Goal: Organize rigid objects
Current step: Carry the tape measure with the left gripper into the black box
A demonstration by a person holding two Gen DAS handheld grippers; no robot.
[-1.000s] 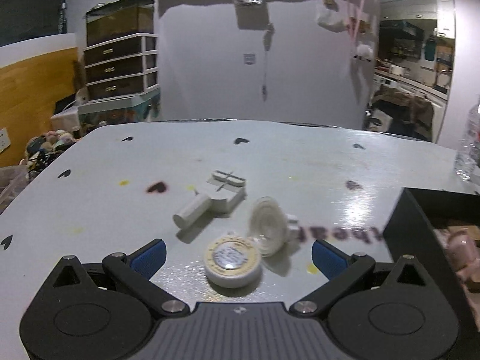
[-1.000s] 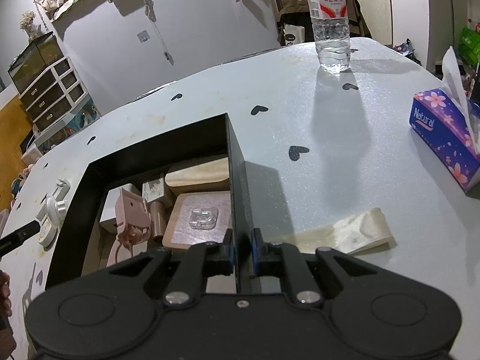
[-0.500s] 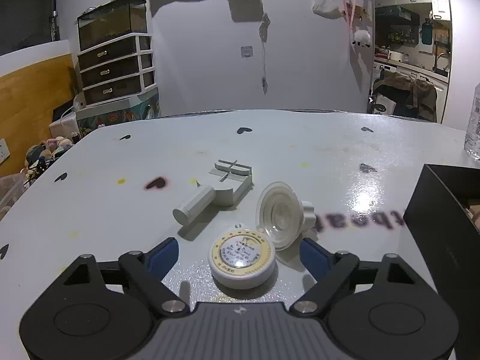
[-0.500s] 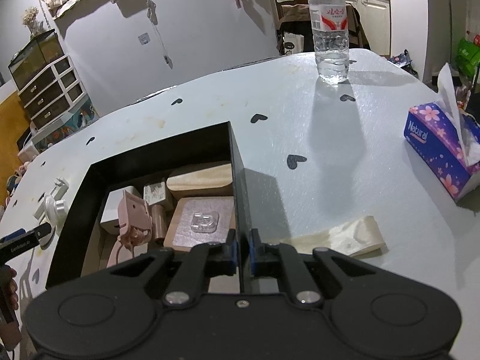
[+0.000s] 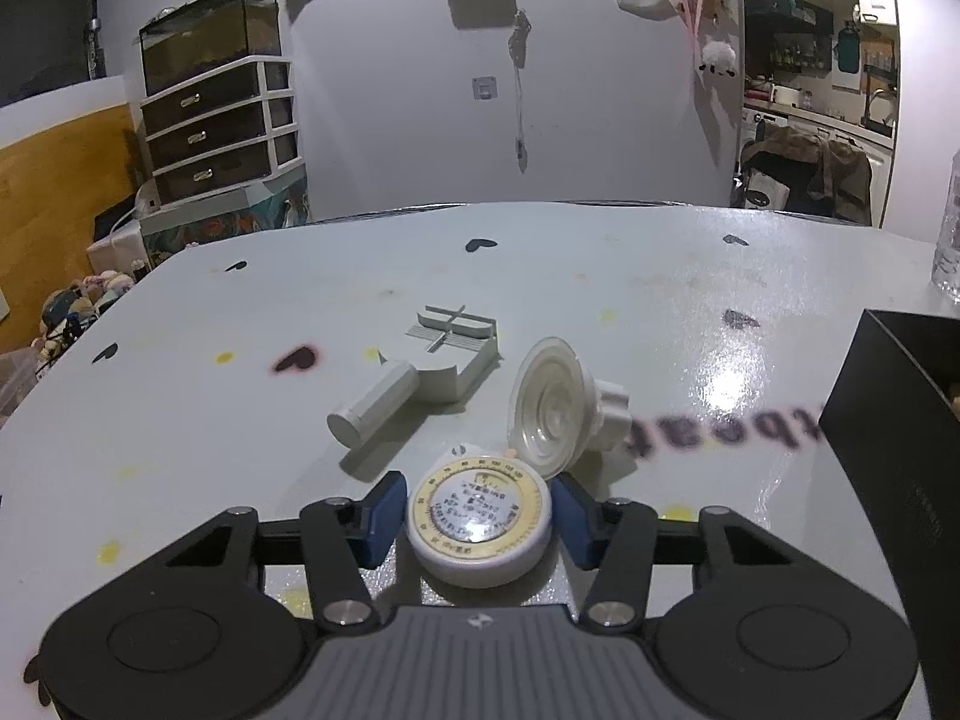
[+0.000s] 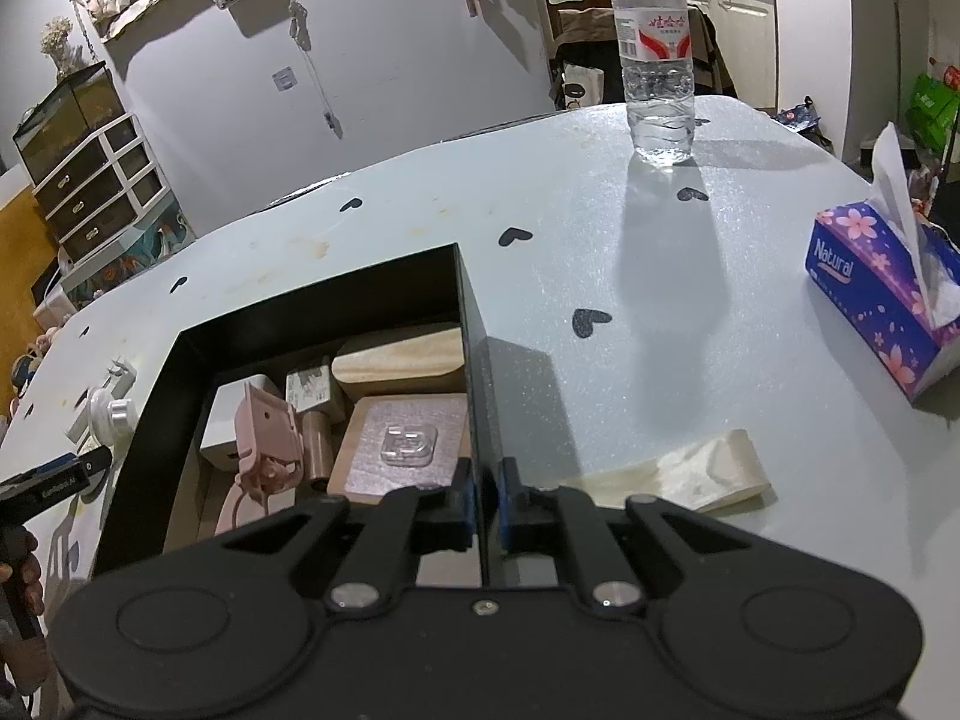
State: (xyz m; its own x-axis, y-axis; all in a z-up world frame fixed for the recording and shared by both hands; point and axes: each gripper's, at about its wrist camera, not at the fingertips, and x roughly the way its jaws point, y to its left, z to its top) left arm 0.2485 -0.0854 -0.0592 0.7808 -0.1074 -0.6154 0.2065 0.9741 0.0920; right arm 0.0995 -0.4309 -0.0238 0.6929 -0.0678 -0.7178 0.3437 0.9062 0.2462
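My left gripper (image 5: 477, 516) has its blue pads closed in on a round white tape measure (image 5: 478, 529) with a yellow dial, which lies on the table. A white suction cup (image 5: 555, 411) and a white T-shaped tool (image 5: 420, 375) lie just beyond it. My right gripper (image 6: 485, 501) is shut on the right wall of the black box (image 6: 474, 372). The box holds wooden blocks (image 6: 402, 354), a pink clip (image 6: 264, 438), a clear hook on a pink pad (image 6: 411, 441) and a white block. The left gripper also shows at the left edge of the right wrist view (image 6: 54, 477).
A water bottle (image 6: 657, 66) stands at the table's far side. A purple tissue box (image 6: 882, 306) sits at the right. A cream folded strip (image 6: 690, 474) lies beside the box. The box's corner (image 5: 894, 426) is at the right of the left wrist view.
My left gripper moved forward around the tape measure and its pads closed in from wide open to its sides. The right gripper stays shut on the box wall.
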